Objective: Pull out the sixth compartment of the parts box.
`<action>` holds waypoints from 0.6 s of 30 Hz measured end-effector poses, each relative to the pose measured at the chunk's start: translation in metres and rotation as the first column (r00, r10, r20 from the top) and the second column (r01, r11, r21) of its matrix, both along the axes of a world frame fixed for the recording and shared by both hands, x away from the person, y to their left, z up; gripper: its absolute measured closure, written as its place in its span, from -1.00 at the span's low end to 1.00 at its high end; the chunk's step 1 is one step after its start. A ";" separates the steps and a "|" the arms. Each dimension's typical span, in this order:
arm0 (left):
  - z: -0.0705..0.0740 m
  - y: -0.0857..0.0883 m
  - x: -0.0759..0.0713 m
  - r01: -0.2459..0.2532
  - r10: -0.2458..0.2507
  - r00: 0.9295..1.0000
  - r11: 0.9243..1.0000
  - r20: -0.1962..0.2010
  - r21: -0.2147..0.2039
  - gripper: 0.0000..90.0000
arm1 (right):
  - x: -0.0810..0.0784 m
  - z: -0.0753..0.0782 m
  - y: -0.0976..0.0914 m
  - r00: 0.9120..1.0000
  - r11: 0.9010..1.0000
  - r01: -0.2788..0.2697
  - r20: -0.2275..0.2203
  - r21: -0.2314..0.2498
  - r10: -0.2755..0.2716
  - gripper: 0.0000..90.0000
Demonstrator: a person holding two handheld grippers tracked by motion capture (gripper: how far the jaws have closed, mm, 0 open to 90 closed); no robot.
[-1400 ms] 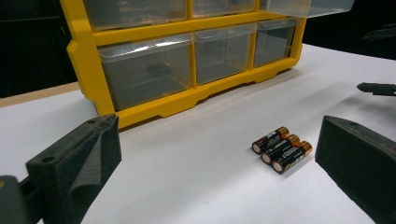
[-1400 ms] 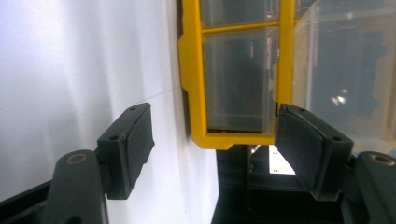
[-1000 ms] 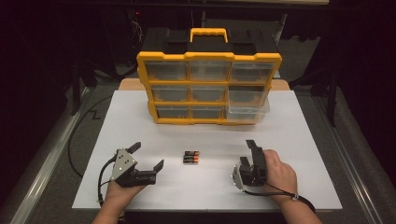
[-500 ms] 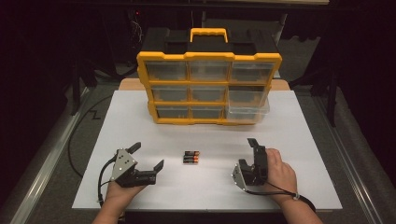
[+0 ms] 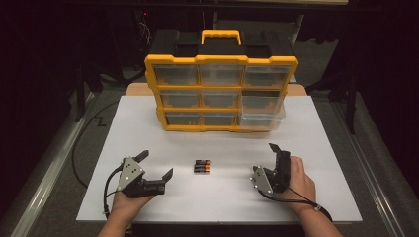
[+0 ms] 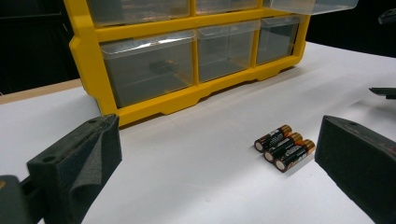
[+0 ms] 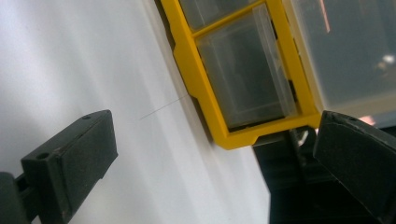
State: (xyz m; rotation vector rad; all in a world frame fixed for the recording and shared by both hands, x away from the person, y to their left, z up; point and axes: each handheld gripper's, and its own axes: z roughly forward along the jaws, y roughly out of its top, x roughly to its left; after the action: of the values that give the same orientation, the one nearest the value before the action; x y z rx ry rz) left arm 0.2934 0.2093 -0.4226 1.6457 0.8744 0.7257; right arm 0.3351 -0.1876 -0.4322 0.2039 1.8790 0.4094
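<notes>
Left gripper (image 5: 157, 166) rests low on the white desk (image 5: 316, 148) near its front left edge, black fingers (image 6: 77, 161) spread wide and released, nothing between them. Bare white surface lies between it and the three copper-topped black cylindrical batteries (image 5: 202, 166), which lie side by side, touching, near the middle of the front half of the desk, well clear of every edge. Behind them, with open desk between, stands the yellow-framed plastic drawer organiser with clear drawers (image 5: 220, 94) at the far edge; its lower right drawer (image 5: 262, 116) juts forward. Right gripper (image 5: 264, 160), rolled on its side near the front right edge, has just been opening: fingers (image 7: 70, 163) released, empty.
</notes>
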 end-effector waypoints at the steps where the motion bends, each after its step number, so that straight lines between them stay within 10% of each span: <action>1: 0.000 0.000 0.000 -0.001 0.001 1.000 1.000 0.000 -0.001 -0.96 | 0.001 0.001 -0.001 1.000 1.000 0.000 -0.013 0.020 0.000 -0.97; 11: 0.000 0.001 0.002 -0.013 0.013 1.000 1.000 -0.017 -0.010 -0.96 | 0.005 0.006 -0.009 0.994 0.976 0.040 -0.104 0.212 -0.018 -0.97; 18: -0.001 0.001 0.002 -0.017 0.016 1.000 1.000 -0.021 -0.009 -0.96 | 0.009 0.007 -0.016 0.983 0.923 0.084 -0.181 0.376 -0.016 -0.97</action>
State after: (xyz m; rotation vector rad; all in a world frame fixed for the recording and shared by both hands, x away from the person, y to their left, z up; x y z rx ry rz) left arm 0.2957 0.2105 -0.4232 1.6421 0.9062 0.7156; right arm 0.3438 -0.2031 -0.4247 0.5653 1.9459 0.7438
